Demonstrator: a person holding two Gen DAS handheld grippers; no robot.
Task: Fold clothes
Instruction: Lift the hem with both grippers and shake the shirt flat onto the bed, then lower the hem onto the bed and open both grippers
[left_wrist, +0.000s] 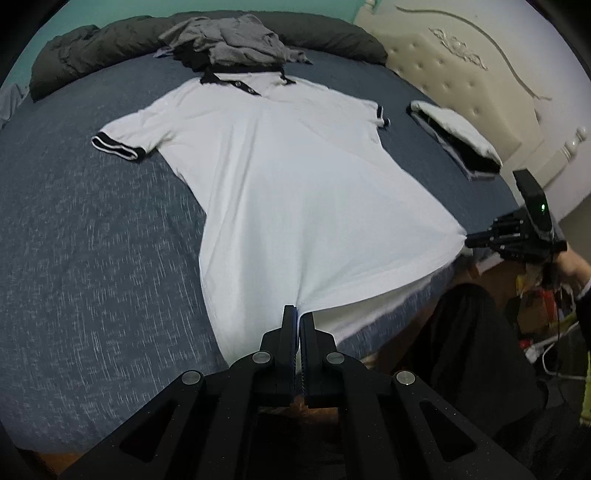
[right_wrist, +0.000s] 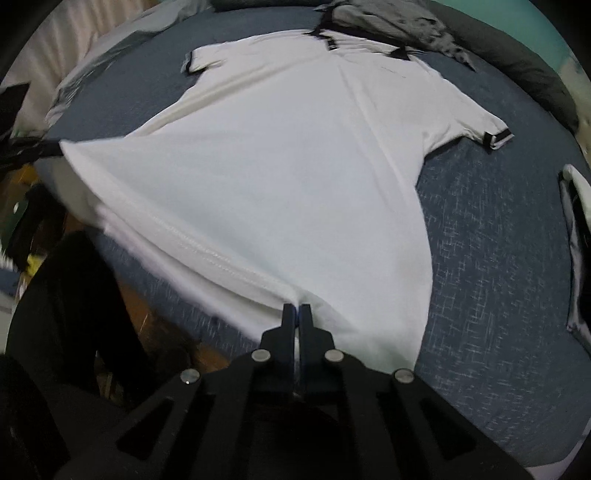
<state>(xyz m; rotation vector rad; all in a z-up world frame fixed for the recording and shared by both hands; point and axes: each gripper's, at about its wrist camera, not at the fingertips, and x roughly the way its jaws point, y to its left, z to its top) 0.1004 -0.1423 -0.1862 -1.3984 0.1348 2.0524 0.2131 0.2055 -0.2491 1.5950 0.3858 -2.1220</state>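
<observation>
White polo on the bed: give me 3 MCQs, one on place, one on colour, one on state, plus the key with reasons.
1. Where does the folded white garment lie relative to the white polo, in the left wrist view?
A. On top of its collar
B. On the bed to its right, apart from it
C. Under its hem

2. What colour is the polo's collar and sleeve trim?
A. Black
B. Red
C. Green

3. What are the left gripper and the right gripper doing?
A. Both open above the shirt
B. Only the left is shut on the hem
C. Both shut on the hem, one at each corner

Key: B, blue bedsheet shows between the two; A, dark bands edge the collar and both cuffs; C, each wrist view shows white fabric pinched between closed fingers.
</observation>
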